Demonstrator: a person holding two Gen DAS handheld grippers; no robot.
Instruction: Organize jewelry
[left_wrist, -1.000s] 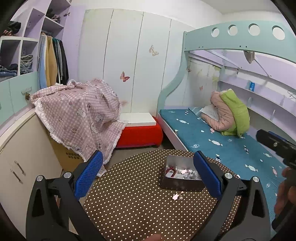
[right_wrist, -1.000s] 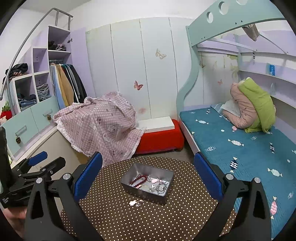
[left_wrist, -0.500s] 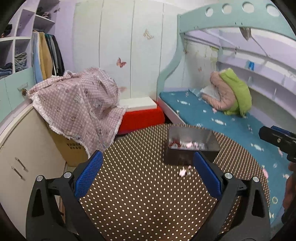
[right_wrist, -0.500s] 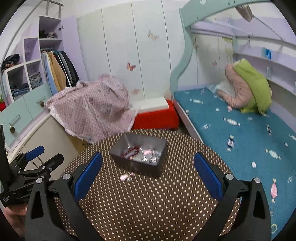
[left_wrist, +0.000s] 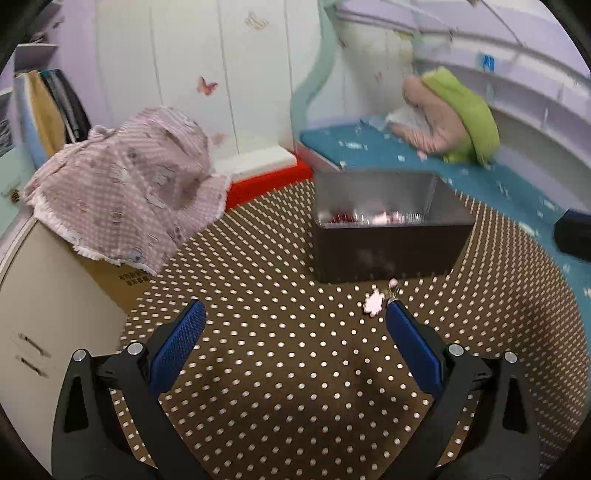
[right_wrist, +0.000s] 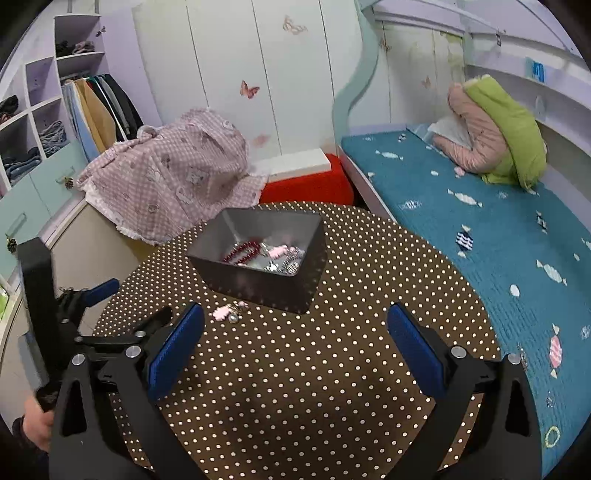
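Closing in on the loose pink charm (left_wrist: 373, 305), which lies on the tabletop (left_wrist: 280, 369) just in front of the tin (left_wrist: 388, 240). Left gripper (left_wrist: 293, 343) and right gripper (right_wrist: 295, 343): jaws spread, empty. Next, I'd guess: left centres over charm, pinches low, drops it in tin.

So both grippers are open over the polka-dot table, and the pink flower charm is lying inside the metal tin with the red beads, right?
Not quite. The pink flower charm is not inside the metal tin; it lies on the polka-dot table just in front of the tin, as the right wrist view shows. The rest holds: the red beads are in the tin, and the left gripper and right gripper are open.
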